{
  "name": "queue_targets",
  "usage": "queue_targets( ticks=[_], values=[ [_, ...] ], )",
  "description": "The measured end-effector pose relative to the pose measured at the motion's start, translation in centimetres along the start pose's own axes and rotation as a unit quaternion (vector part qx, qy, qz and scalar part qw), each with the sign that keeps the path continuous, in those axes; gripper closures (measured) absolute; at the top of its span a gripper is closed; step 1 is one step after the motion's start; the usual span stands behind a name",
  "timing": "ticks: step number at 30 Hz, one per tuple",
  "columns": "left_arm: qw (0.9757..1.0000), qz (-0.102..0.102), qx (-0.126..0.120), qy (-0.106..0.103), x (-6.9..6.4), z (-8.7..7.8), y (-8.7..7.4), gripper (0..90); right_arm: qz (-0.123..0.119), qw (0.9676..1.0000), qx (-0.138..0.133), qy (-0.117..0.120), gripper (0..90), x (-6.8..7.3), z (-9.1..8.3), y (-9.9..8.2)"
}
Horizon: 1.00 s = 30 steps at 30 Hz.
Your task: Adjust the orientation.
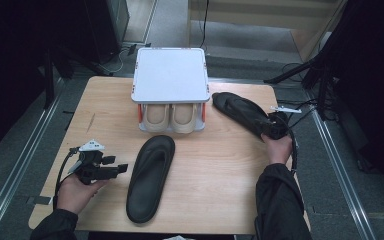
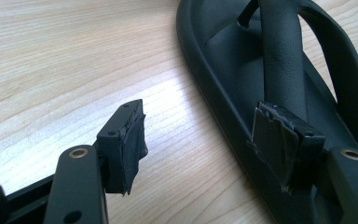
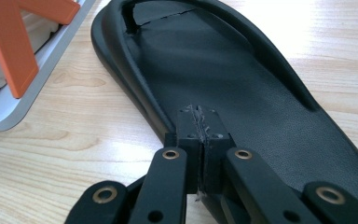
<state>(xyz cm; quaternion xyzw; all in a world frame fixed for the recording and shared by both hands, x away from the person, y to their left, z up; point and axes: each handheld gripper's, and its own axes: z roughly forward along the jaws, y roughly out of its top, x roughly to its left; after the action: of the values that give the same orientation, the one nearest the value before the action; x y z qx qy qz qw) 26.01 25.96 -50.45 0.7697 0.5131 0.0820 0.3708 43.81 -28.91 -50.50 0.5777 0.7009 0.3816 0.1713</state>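
While left hand-held gripper [image 2: 198,140] gapes, right hand-held gripper [image 3: 204,133] pinched together over matte black sandal [image 3: 242,88], grained wood table [image 3: 74,140].

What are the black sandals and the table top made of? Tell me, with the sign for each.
Black sandal by the left gripper: matte moulded rubber or foam by its look, with a raised rim and a leather-like grained footbed. Black sandal at the right gripper: the same look, with a fine grain on its footbed. Table top: pale wood or wood-look laminate, with visible grain lines and a light sheen.

Light wooden table [image 1: 105,107] with white shoe rack [image 1: 170,75], two black sandals [image 1: 151,176] [image 1: 240,112].
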Motion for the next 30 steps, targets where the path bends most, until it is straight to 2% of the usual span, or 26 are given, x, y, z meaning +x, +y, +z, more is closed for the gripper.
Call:
queue_targets(
  ticks=[11, 18, 30],
  values=[
    [1.0000, -0.007, -0.003, 0.004, 0.4, -0.1, -0.1, 34.9, 0.004, 0.9999, 0.006, 0.009, 89.5, 0.3, 0.3, -0.1],
    [1.0000, -0.006, -0.002, 0.005, 0.4, 0.0, -0.1, 34.9, -0.009, 0.9998, 0.010, 0.017, 89.0, 0.8, 0.3, -0.1],
    [1.0000, -0.007, -0.001, 0.002, 0.5, -0.1, -0.1, 34.9, -0.030, 0.9987, 0.025, 0.032, 88.3, 2.6, 0.5, -0.2]
  ],
)
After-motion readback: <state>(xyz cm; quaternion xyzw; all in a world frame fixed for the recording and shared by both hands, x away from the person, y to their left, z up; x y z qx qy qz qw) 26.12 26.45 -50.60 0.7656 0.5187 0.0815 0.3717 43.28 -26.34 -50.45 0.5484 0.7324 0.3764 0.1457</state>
